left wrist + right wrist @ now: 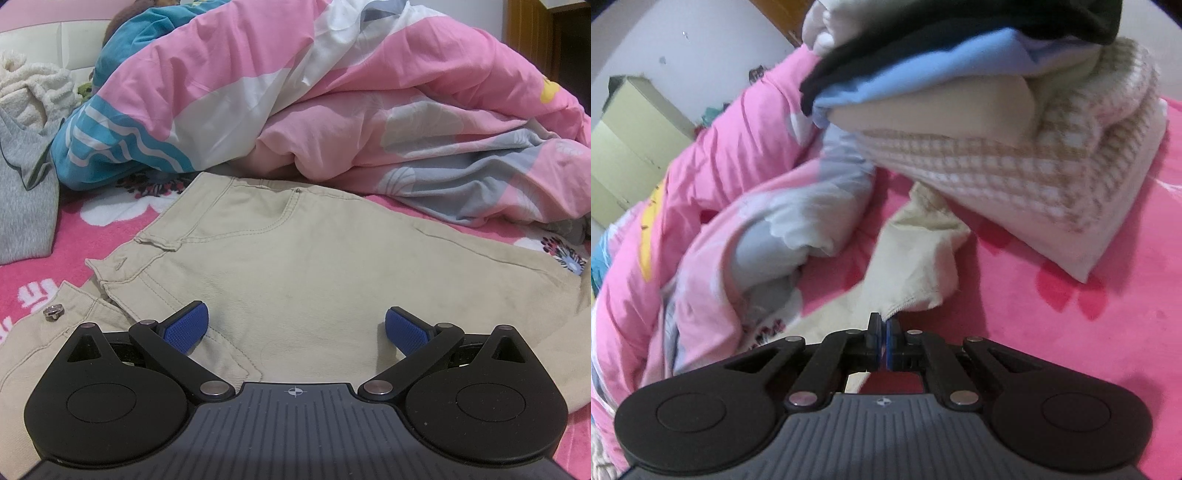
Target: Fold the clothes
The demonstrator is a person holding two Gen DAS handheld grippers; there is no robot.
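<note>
Currently the right gripper (885, 334) is pinching the trousers' hem (916, 299) to fold it; the left gripper (295, 326), jaws spread, is hovering over the waist of the beige trousers (314, 266) on the bed (122, 218).

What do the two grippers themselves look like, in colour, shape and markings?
Both look alike. The left gripper has a ribbed dark grey body with a small white crosshair mark, two rounded black housings with circular caps, black link arms with silver pivot pins, and blue textured pads on the jaws. The right gripper shows the same parts. No cables or sleeves are visible.
</note>
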